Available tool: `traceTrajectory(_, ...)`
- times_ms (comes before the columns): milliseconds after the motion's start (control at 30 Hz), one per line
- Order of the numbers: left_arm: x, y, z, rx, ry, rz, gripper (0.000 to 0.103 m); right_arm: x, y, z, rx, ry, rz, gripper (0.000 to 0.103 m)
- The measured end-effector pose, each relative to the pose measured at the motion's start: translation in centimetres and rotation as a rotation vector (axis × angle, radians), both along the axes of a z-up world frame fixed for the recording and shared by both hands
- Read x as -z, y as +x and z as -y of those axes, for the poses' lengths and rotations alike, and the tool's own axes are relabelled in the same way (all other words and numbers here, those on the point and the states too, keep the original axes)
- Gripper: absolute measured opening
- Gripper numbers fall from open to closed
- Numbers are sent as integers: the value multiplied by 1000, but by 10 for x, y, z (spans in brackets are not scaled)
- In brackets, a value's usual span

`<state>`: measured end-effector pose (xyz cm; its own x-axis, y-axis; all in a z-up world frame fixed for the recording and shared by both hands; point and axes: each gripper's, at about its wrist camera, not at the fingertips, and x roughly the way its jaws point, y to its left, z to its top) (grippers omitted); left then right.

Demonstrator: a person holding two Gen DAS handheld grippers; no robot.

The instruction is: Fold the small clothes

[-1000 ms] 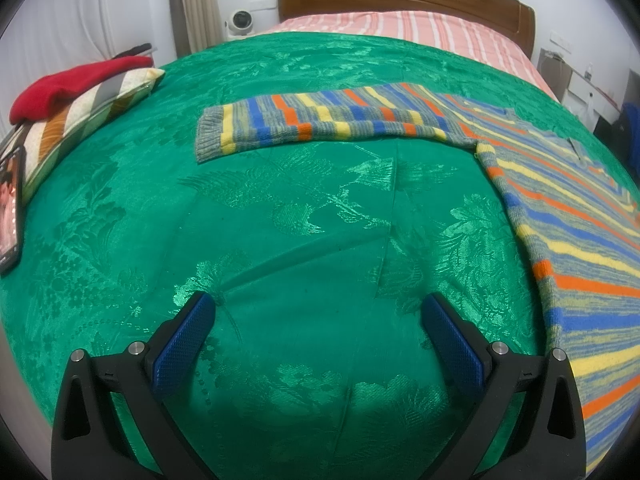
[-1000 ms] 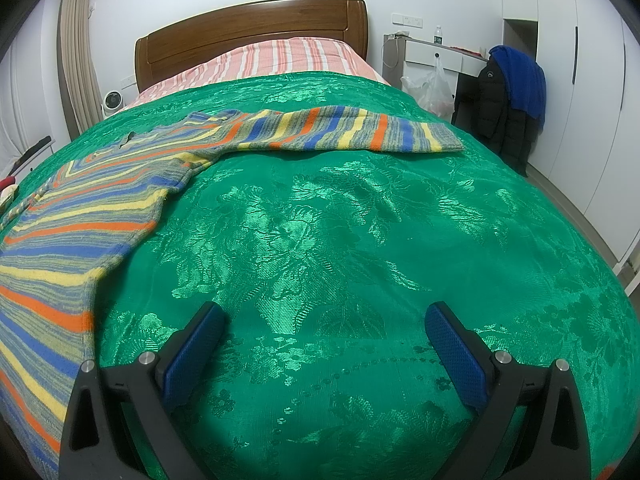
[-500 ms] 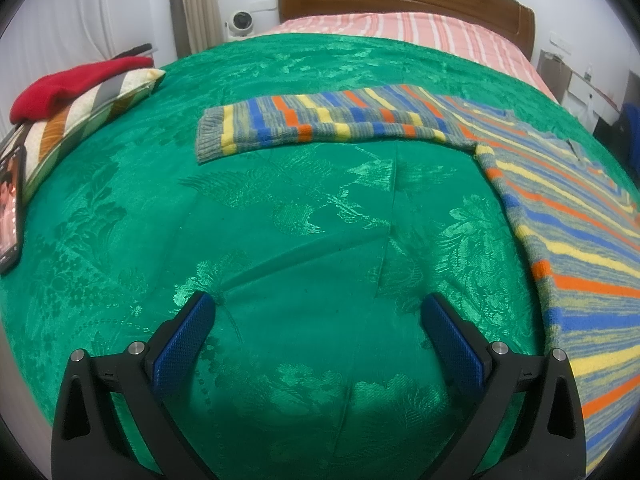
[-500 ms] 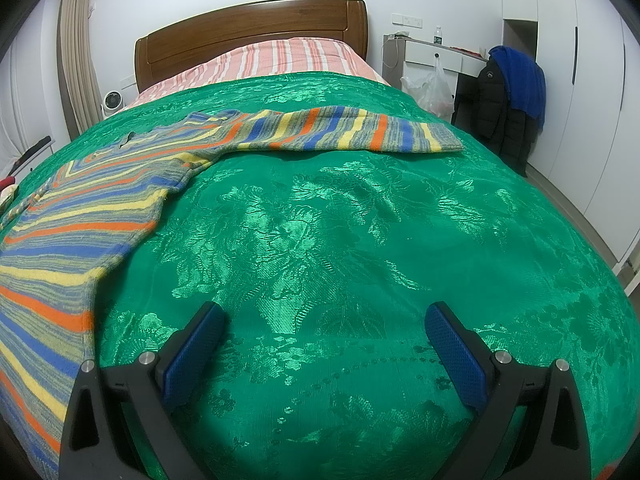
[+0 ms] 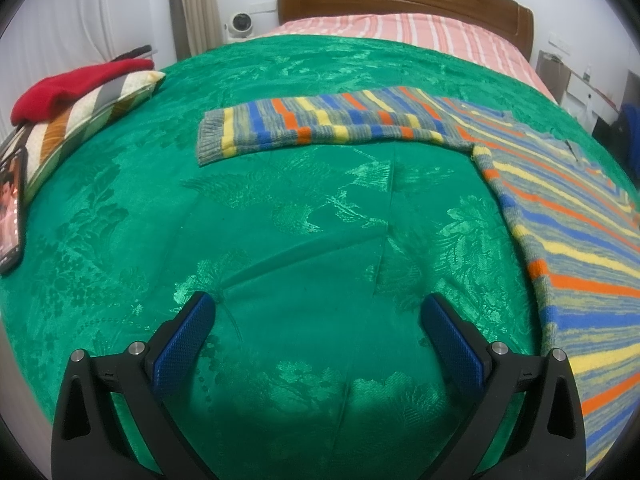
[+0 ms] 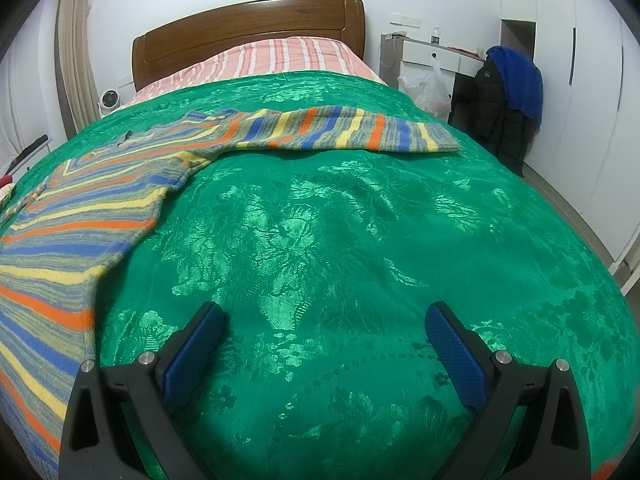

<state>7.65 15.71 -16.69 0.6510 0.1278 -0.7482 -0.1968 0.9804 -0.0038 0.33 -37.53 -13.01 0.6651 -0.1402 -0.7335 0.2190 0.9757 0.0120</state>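
Note:
A striped knit sweater in orange, blue, yellow and grey lies flat on a green bedspread. Its left sleeve stretches out sideways, far ahead of my left gripper. That gripper hovers open over bare bedspread, with the sweater body to its right. In the right wrist view the sweater body lies at the left and the other sleeve reaches right. My right gripper is open over bare green cloth, with nothing between its blue pads.
A striped pillow with a red cloth on it and a phone lie at the bed's left edge. Beyond are a wooden headboard and a pink striped sheet. A desk and dark jackets stand to the right.

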Motion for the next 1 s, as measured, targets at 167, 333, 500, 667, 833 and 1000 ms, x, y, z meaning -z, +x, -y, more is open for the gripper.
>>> traceTrajectory(167,0,0,0,0,1,1,103,0,0,0,4,-6,-1,100)
traceTrajectory(333,1,1,-1,-2,6,3,103,0,0,0,3,-6,-1,100)
traceTrajectory(500,2,1,-1,-1,6,4,103,-1,1,-1,6,-10,-27,100)
traceTrajectory(667,2,2,-1,-1,7,3,103,-29,13,18,-50,140,-77,100)
traceTrajectory(833,2,1,0,-3,12,6,103,-76,36,89,25,321,57,100)
traceTrajectory(1000,2,0,1,-4,15,7,103,-47,71,186,242,722,52,90)
